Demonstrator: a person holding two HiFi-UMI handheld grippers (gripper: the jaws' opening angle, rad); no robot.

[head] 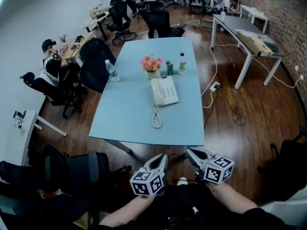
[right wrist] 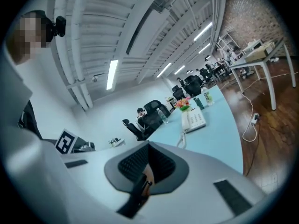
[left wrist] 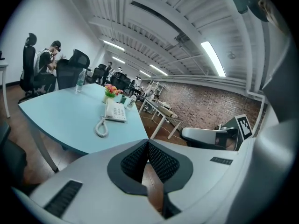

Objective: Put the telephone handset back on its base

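Left gripper [head: 161, 161]: jaws closed tip to tip, nothing between them; held low near the person's body, off the table [head: 129, 114].
Right gripper [head: 193, 153]: jaws clenched together, empty; just beside the left gripper, also short of the table edge.
Handset [head: 156, 93]: lies along the left side of the base [head: 166, 90], mid-table, well apart from both grippers.
Cord [head: 156, 118]: coiled on the table, in front of the base.
Flower pot [head: 152, 65]: behind the base.

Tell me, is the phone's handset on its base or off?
On, it looks like. The handset lies along the left side of the base, with its curly cord looped on the table.
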